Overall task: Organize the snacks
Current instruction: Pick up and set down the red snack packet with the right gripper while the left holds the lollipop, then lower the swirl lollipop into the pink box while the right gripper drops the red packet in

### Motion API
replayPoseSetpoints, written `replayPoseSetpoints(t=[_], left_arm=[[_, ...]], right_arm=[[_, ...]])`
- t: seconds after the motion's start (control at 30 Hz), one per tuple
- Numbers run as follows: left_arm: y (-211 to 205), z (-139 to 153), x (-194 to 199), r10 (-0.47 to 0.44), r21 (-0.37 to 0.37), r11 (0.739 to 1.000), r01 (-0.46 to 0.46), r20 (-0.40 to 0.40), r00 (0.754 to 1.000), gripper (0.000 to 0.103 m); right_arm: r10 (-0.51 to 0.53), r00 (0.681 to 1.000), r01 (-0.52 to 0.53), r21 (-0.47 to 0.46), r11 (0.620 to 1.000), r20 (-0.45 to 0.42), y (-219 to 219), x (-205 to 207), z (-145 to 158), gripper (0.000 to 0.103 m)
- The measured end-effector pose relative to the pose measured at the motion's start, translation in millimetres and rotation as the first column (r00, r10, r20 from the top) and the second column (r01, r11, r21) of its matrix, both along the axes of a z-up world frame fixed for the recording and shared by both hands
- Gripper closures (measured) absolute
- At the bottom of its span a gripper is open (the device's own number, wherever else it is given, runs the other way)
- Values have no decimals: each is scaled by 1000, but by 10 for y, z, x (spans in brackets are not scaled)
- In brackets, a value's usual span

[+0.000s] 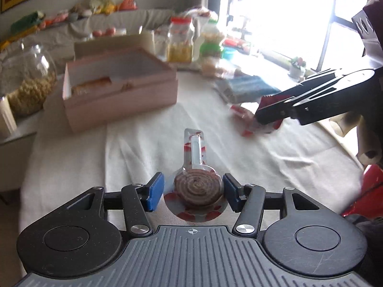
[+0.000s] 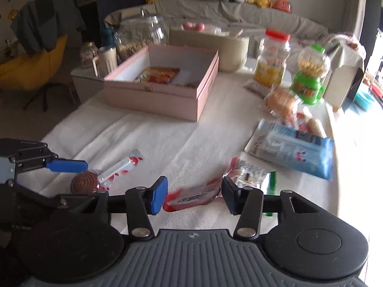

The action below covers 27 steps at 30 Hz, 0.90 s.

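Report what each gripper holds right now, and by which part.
Nothing is held. The left gripper stands open around the brown spiral lollipop in its clear wrapper; the right gripper stands open around the red-and-white flat snack packet.

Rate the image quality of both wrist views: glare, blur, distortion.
Left wrist view: the bright window blows out the upper right, the far plastic jars are smeared, while the wrapped brown spiral lollipop between the left gripper fingers stays sharp. Right wrist view: glare along the right edge, the blue snack packet blurred, fisheye bending the edges.
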<state>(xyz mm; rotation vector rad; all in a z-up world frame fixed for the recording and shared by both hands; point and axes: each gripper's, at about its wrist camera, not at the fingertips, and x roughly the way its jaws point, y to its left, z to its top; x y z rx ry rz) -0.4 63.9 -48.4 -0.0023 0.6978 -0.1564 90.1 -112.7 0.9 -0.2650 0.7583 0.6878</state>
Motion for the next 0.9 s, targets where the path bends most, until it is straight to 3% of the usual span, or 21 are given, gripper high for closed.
replayPoseSetpoints(t=[0.07,0.2,0.23,0.3,0.4,0.6,0.77,0.83,0.9], left_arm=[[1,95,-71,0,5,1000,0,30,1000,43],[17,214,-135,17,5,1000,-17,67,998,43],[23,218,-145,25,6,1000,-26,69,997,43],[43,213,-152,42,1,999,-42,64,997,43],[82,188,-180,77,-24,997,-75,52,996,43],[142,87,-67,143,-82,986,-143,-15,990,43],[76,-20,-20,121,-64,990,-125,-63,991,43],[70,-44,-19,118,-69,990,-122,-67,991,43],[77,-66,-15,124,-74,989,-130,-73,990,43]], right_arm=[[8,1000,-8,14,1000,22,-68,-70,113,77],[18,996,-20,21,1000,84,-108,-132,251,74],[13,996,-14,15,1000,91,-115,-135,243,70],[-4,997,3,8,1000,72,-156,-123,175,44],[-56,996,58,-20,998,75,-250,-168,-18,33],[-230,973,230,-33,973,12,-396,-194,-515,30],[-379,911,402,145,904,-163,-605,4,-691,20],[-370,914,397,172,901,-168,-602,45,-701,16],[-340,928,360,134,923,-152,-514,63,-722,9]])
